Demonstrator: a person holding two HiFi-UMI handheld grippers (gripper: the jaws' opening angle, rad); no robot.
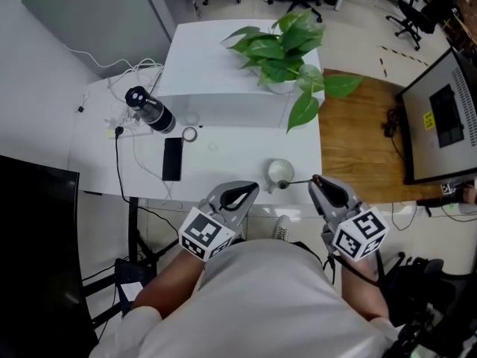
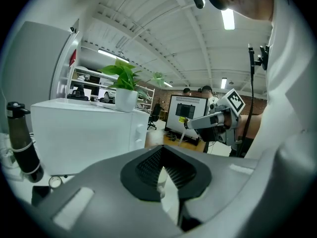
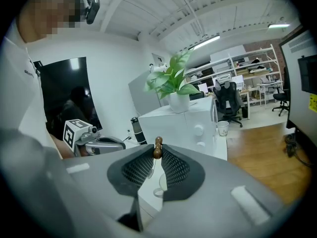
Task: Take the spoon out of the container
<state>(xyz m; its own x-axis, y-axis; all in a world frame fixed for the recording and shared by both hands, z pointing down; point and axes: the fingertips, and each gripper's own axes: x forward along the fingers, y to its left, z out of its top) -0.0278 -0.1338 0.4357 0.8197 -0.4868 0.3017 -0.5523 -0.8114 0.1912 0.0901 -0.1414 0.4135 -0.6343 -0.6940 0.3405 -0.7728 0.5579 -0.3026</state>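
My right gripper (image 3: 156, 156) clamps the spoon (image 3: 157, 145) handle end | left gripper (image 1: 240, 195) closed, empty | risk: container (image 1: 279, 171) unsteadied near table (image 1: 223, 162) edge, my pull could tip it

Container (image 1: 279, 171): small white round cup, upright on the white table near its front edge. Spoon (image 1: 298, 182): thin dark stem with a brown knobbed end (image 3: 157, 147). Knob sits at the cup's 5 o'clock rim. Stem runs roughly level toward 3 o'clock, clamped in the right gripper (image 1: 314, 180). Bowl not discernible.
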